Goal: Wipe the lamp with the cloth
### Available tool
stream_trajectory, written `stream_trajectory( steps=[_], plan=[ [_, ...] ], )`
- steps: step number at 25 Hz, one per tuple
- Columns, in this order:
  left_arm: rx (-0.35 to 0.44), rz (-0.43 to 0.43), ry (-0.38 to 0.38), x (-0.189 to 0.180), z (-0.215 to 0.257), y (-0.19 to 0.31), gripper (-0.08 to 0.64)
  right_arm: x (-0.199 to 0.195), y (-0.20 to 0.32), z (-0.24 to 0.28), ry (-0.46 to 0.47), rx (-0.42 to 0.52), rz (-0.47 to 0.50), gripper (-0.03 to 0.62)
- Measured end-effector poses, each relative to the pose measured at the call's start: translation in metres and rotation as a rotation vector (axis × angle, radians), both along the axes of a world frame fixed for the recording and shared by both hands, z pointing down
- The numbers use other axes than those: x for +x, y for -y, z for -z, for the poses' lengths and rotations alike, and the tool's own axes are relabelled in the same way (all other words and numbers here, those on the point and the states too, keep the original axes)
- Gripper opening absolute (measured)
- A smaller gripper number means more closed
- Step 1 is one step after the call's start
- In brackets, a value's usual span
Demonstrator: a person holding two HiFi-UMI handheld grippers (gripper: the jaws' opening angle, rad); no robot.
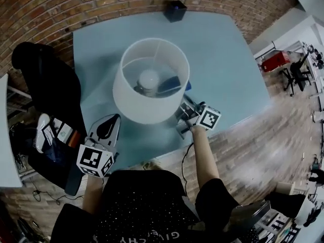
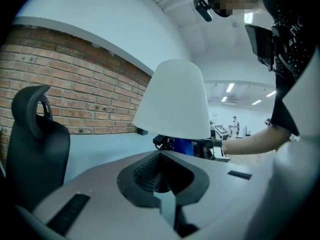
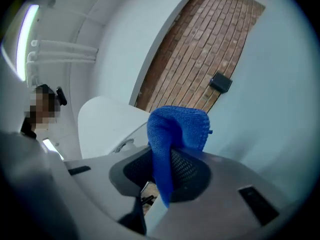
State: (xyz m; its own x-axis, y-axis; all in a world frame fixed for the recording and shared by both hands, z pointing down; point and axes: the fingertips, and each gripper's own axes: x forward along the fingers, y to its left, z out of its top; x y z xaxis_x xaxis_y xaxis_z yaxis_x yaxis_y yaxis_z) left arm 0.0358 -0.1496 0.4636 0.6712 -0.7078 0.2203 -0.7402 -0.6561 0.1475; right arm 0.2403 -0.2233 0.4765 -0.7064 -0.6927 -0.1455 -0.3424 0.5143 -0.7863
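The lamp's white shade [image 1: 151, 80] stands mid-table, seen from above with its bulb inside. The blue cloth [image 3: 175, 134] is pinched in my right gripper [image 3: 170, 156], folded over and sticking up past the jaws. In the head view that right gripper [image 1: 190, 113] is at the shade's near right side, and the cloth [image 1: 172, 83] shows through the shade's open top, low by the lamp's base. My left gripper [image 1: 104, 135] hovers at the table's front left, apart from the lamp, shut with nothing in it. From the left gripper view the shade [image 2: 175, 99] rises ahead.
The light blue table [image 1: 223, 59] backs onto a brick wall. A small black box [image 1: 175, 10] sits at its far edge. A black office chair [image 1: 48, 85] stands close at the left. Wooden floor lies to the right, with a red object [image 1: 276, 59] beyond.
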Motion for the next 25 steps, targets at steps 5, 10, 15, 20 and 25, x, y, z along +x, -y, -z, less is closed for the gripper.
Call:
stream_trajectory(
  steps=[5, 10, 15, 20, 25],
  plan=[
    [0.002, 0.141, 0.023, -0.002, -0.002, -0.002, 0.009, -0.027, 0.023, -0.001, 0.051, -0.008, 0.257, 0.074],
    [0.004, 0.215, 0.046, -0.005, -0.002, -0.01, 0.009, -0.058, 0.038, -0.01, 0.092, -0.031, 0.387, 0.074],
    [0.005, 0.272, 0.067, -0.012, -0.002, -0.015, 0.009, -0.077, 0.05, -0.019, 0.089, -0.048, 0.455, 0.074],
    [0.002, 0.305, 0.077, -0.017, -0.006, -0.016, 0.009, -0.094, 0.048, -0.067, -0.116, -0.099, 0.536, 0.074],
    [-0.007, 0.305, 0.077, -0.017, -0.008, -0.013, 0.009, -0.101, 0.054, -0.097, -0.284, -0.228, 0.567, 0.074]
  ],
)
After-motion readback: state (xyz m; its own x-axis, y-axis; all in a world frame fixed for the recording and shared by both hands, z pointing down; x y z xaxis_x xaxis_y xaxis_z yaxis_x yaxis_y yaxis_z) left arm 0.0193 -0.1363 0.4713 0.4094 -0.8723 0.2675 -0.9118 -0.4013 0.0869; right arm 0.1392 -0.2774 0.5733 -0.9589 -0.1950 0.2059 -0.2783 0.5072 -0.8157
